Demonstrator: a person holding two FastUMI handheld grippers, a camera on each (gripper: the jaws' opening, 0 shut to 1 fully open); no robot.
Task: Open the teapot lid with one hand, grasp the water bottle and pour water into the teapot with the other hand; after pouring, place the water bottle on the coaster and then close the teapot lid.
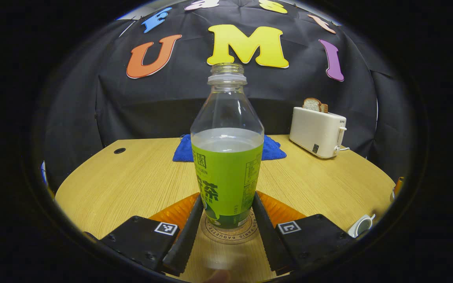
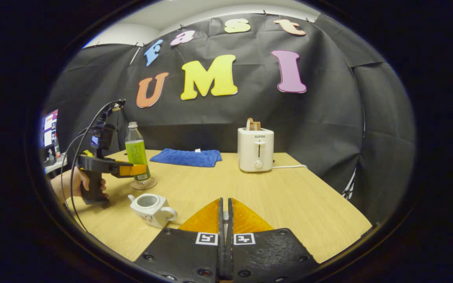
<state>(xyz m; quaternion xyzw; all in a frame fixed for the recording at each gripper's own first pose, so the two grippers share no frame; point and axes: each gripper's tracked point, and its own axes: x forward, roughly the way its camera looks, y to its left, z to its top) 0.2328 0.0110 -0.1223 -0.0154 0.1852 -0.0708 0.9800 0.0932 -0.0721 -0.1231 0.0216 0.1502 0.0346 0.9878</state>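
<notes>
The water bottle (image 1: 226,157), uncapped and with a green label, stands upright on the round coaster (image 1: 230,236), about half full. My left gripper (image 1: 227,196) has a finger pressed against each side of its lower body. In the right gripper view, the same bottle (image 2: 136,151) and coaster (image 2: 144,184) sit at the left, with a hand (image 2: 67,182) holding the left gripper (image 2: 138,169). The white teapot (image 2: 150,208) stands open in front of them, without its lid. My right gripper (image 2: 223,202) is shut on a small pale piece, the teapot lid's knob; the rest of the lid is hidden.
A white toaster (image 2: 255,149) with bread in it stands at the back of the wooden table (image 2: 289,196), its cord trailing right. A folded blue cloth (image 2: 187,157) lies behind the bottle. A monitor (image 2: 49,127) glows at the far left. The teapot (image 1: 362,226) shows at the lower right in the left gripper view.
</notes>
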